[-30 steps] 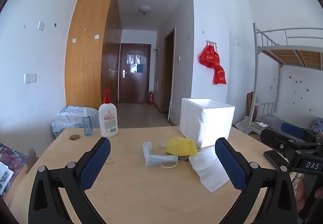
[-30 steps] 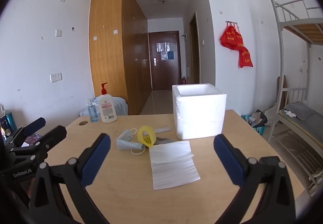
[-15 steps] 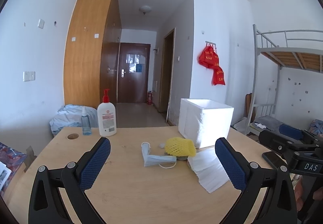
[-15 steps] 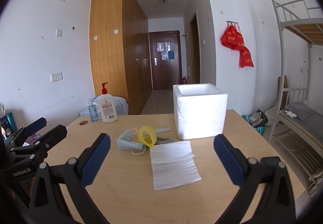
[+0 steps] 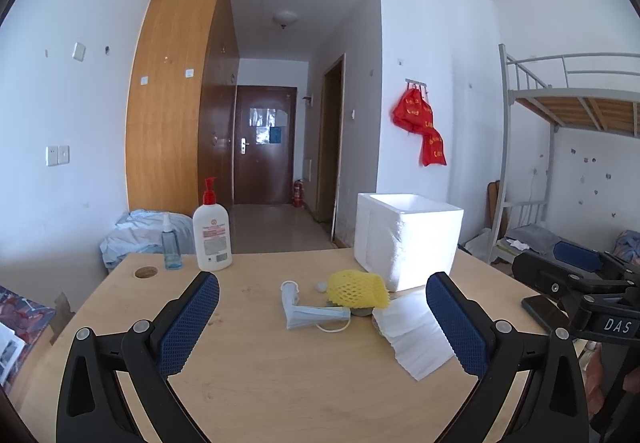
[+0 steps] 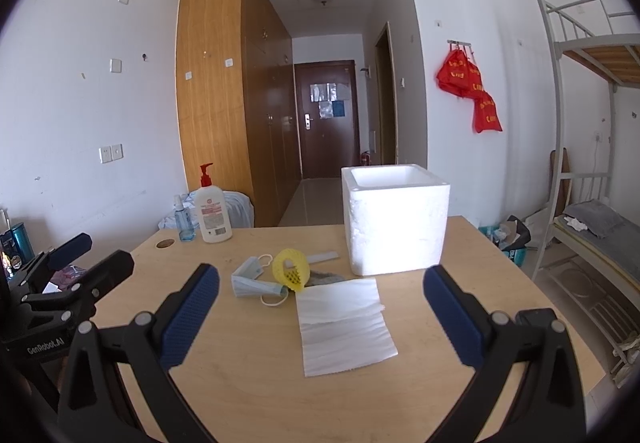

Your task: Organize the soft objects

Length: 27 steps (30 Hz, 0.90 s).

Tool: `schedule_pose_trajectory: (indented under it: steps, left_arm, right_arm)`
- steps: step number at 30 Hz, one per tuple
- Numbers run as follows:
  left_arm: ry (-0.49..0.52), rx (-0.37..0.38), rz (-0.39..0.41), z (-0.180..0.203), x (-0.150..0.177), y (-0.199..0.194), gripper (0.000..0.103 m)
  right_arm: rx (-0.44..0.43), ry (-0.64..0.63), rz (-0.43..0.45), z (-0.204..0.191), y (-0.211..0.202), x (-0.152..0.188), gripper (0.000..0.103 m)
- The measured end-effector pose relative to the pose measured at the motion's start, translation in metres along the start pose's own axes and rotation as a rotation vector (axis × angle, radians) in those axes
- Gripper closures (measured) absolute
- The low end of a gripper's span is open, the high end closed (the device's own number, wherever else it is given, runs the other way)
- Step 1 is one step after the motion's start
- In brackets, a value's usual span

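Left wrist view: my left gripper hangs wide open, empty, above the table; mask, yellow net and tissue lie before the foam box.

Right wrist view: my right gripper gapes empty over the tissue.

A blue face mask, a yellow foam net and a flat white tissue lie close together beside the open white foam box.

Wooden table, white foam box, foam sheet, yellow net sleeve, face mask, lotion bottle, spray bottle
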State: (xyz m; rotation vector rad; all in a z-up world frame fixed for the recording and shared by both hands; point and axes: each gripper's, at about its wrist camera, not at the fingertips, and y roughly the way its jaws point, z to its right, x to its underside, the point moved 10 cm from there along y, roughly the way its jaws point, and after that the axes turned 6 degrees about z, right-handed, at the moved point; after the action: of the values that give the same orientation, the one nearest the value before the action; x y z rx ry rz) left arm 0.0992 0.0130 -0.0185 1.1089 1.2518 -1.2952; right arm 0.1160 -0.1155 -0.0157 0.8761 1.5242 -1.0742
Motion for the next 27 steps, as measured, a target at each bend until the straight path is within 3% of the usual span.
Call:
schedule_pose_trajectory:
  steps: [27]
  left_arm:
    - [0.006, 0.004, 0.003, 0.0016, -0.0035, 0.0003, 0.0]
  right_arm:
    - [0.0, 0.004, 0.003, 0.0026, -0.0002, -0.0003, 0.0]
